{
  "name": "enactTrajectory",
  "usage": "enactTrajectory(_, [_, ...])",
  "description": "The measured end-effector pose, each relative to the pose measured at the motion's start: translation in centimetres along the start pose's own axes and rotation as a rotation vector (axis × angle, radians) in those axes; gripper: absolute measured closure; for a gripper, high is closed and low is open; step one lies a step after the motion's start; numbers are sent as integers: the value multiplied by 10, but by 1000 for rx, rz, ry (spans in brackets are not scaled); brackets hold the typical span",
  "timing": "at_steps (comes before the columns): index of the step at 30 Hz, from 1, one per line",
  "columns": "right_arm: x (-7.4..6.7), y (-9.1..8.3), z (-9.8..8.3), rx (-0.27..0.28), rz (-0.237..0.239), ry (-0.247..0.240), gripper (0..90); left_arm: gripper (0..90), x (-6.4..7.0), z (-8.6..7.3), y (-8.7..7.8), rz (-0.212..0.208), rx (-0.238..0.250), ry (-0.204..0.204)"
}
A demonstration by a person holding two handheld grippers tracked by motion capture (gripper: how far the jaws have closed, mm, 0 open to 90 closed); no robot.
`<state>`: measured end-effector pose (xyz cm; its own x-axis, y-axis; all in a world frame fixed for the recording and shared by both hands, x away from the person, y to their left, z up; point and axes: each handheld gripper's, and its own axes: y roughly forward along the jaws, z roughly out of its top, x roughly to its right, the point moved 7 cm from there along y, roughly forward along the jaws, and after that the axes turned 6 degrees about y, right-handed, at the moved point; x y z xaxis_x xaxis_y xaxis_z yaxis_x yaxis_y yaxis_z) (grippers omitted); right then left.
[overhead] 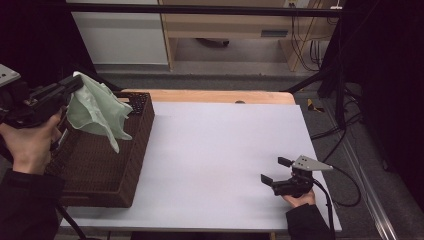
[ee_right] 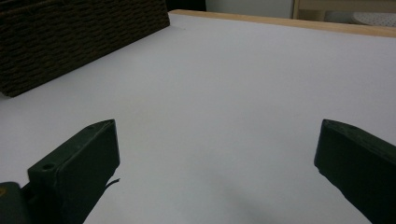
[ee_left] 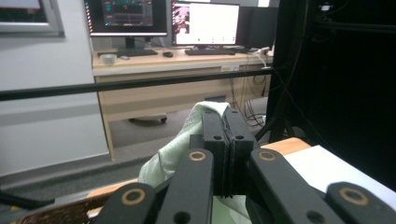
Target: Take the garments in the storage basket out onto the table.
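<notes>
A pale green cloth (overhead: 97, 111) hangs in the air over the dark wicker basket (overhead: 125, 165) at the table's left edge. My left gripper (overhead: 77, 82) is shut on the cloth's top corner and holds it up high. In the left gripper view the jaws are pressed together on the green cloth (ee_left: 173, 151), which drapes down behind them. My right gripper (overhead: 276, 170) rests low over the white table (overhead: 215, 150) near the front right, open, with nothing between its jaws. The right gripper view shows its two jaws wide apart above the bare table (ee_right: 224, 93).
The basket (ee_right: 70, 42) stands along the table's left side, its wall seen from the right gripper view. A wooden strip (overhead: 215, 96) runs along the far edge. Cables and a black stand (overhead: 335, 75) lie on the floor to the right.
</notes>
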<state>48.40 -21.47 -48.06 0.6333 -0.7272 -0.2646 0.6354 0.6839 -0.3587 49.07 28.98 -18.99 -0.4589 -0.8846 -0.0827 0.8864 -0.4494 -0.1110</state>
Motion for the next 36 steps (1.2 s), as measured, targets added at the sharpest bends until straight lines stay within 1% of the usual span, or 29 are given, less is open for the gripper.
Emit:
enactTrajectory(4, [0,0,0,1,0,1,5,888,13,7,0,-32,13,10])
enactTrajectory(7, [0,0,0,4,1,-1,5,888,24,10,2,-53,14,22])
enactTrajectory(15, [0,0,1,5,1,-1,5,888,50,16,14,-111,11,33])
enactTrajectory(20, [0,0,1,4,2,-2,5,888,66,18,23,-147,17,38])
enactTrajectory(21, [0,0,1,4,2,-2,5,888,69,18,25,-153,18,40])
enactTrajectory(22, [0,0,0,3,2,-2,5,888,71,17,27,-151,14,46])
enactTrajectory(23, [0,0,0,2,2,-2,5,888,74,18,29,-161,21,52])
enactTrajectory(24, [0,0,0,3,3,-2,6,888,78,17,31,-169,22,46])
enactTrajectory(25, [0,0,0,3,2,-2,5,888,82,16,33,-181,11,39])
enactTrajectory(28, [0,0,1,4,3,-1,6,888,91,13,39,-203,8,36])
enactTrajectory(31, [0,0,1,4,3,-1,5,888,98,9,46,-215,-5,42])
enactTrajectory(32, [0,0,1,4,3,-1,5,888,99,8,48,-215,-1,56])
enactTrajectory(36, [0,0,1,3,2,-2,6,888,107,1,57,-233,-17,59])
